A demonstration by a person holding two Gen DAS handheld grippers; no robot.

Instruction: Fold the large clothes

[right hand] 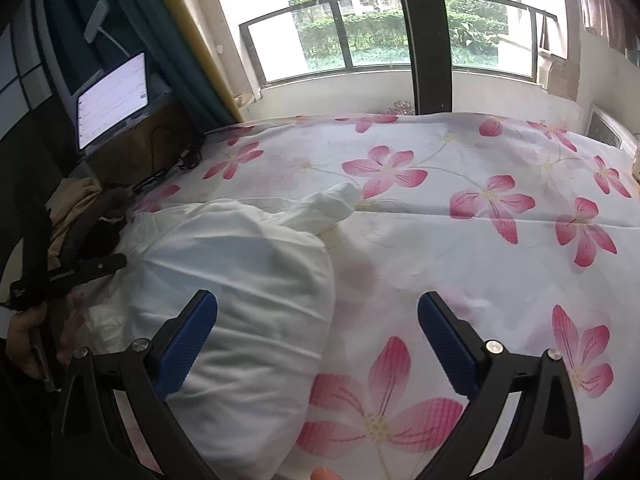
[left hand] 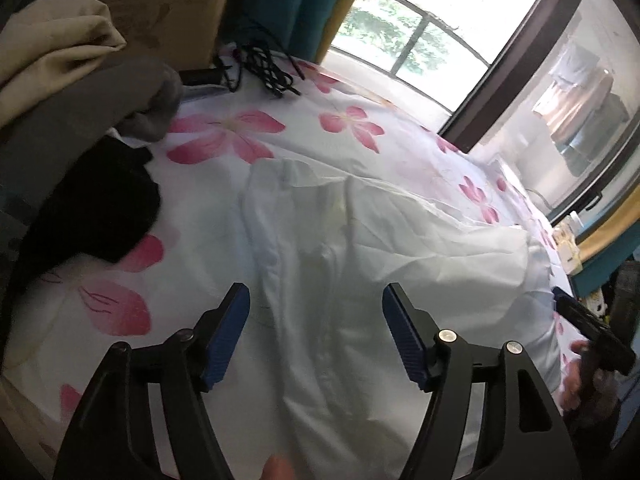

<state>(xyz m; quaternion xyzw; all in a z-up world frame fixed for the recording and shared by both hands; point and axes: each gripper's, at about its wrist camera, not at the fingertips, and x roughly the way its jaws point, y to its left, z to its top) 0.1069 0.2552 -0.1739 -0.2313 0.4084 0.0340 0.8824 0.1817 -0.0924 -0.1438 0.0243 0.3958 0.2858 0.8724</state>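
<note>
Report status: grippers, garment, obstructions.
Left gripper open, empty. Right gripper open, empty. White garment partly folded on floral sheet. Black garment beside it.

white shirt [left hand: 360, 248] beneath left gripper's [left hand: 316, 336] parted jaws

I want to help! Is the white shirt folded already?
Partly: the white shirt lies doubled over, one sleeve sticking out.

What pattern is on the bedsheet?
White bedsheet with large pink flowers; right wrist view shows it best.
</note>
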